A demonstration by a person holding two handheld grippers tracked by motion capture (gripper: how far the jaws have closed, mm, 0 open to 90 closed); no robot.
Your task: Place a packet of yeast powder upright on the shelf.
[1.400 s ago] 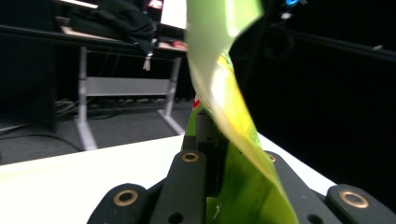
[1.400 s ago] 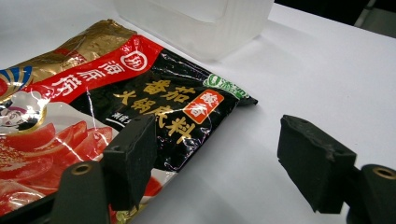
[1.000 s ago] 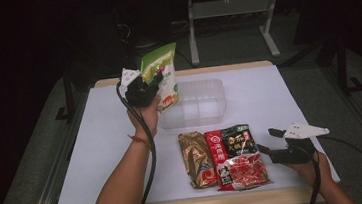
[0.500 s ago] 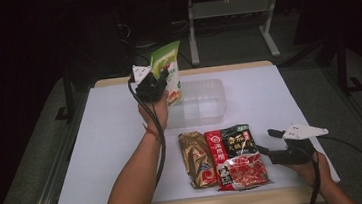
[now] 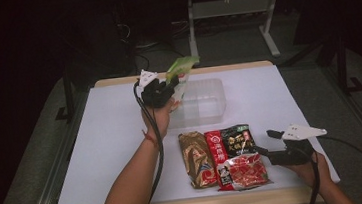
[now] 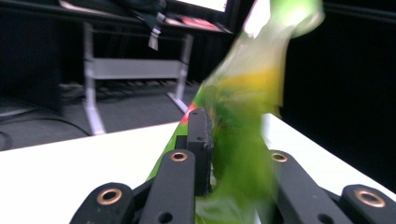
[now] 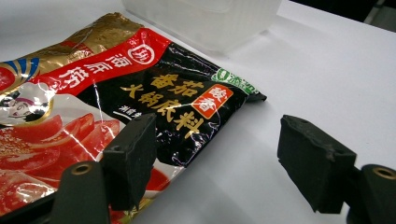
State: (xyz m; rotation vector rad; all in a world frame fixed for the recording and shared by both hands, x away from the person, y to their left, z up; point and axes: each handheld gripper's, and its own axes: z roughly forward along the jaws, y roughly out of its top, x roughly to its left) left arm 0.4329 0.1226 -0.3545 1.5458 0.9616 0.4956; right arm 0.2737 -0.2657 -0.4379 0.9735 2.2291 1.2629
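My left gripper point(image 5: 170, 85) is shut on a green and yellow packet point(image 5: 180, 68), held up in the air at the left rim of a clear plastic box point(image 5: 204, 100). In the left gripper view the blurred packet point(image 6: 247, 98) sits between the two black jaws. A black and red sauce packet point(image 5: 235, 157) and a brown and gold packet point(image 5: 197, 158) lie side by side near the table's front edge. My right gripper point(image 5: 266, 143) rests open on the table just right of the sauce packet point(image 7: 140, 84), whose corner lies by one jaw.
A white sheet point(image 5: 97, 140) covers the table, with bare room at the left and far right. The clear box point(image 7: 205, 18) stands behind the packets. A metal stand point(image 5: 230, 7) is on the dark floor beyond the table.
My left gripper has carried the green packet up and to the right, from left of the box to its near-left rim, tilting the packet. The right gripper has stayed put.
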